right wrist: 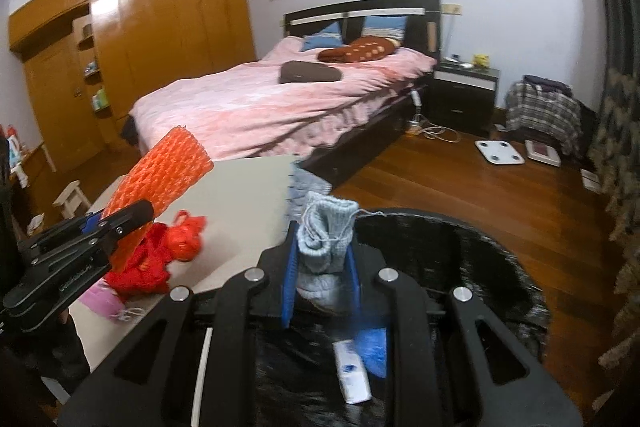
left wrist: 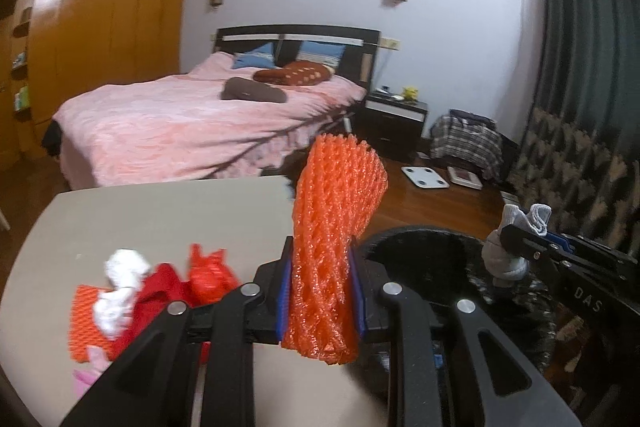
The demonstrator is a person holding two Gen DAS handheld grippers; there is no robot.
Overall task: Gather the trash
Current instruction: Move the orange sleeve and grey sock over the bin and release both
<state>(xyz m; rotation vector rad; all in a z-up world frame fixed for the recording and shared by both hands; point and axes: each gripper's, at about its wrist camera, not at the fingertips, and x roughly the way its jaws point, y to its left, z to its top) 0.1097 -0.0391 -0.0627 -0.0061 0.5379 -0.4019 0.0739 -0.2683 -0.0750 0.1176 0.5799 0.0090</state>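
My left gripper (left wrist: 320, 267) is shut on an orange foam net sleeve (left wrist: 336, 227) and holds it upright at the table's right edge; it also shows in the right wrist view (right wrist: 156, 175). My right gripper (right wrist: 322, 259) is shut on a light blue knitted sock (right wrist: 326, 239) above the black-lined trash bin (right wrist: 500, 267); the sock also shows in the left wrist view (left wrist: 504, 247). The bin (left wrist: 420, 259) holds a white tube (right wrist: 352, 375) and something blue (right wrist: 374, 347).
On the beige table (left wrist: 160, 219) lie a red cloth (left wrist: 160, 287), a red plastic bag (left wrist: 208, 271), white crumpled paper (left wrist: 124, 267), an orange net piece (left wrist: 84, 323) and something pink (left wrist: 86, 375). A bed (left wrist: 192, 123), nightstand, scale and curtain stand beyond.
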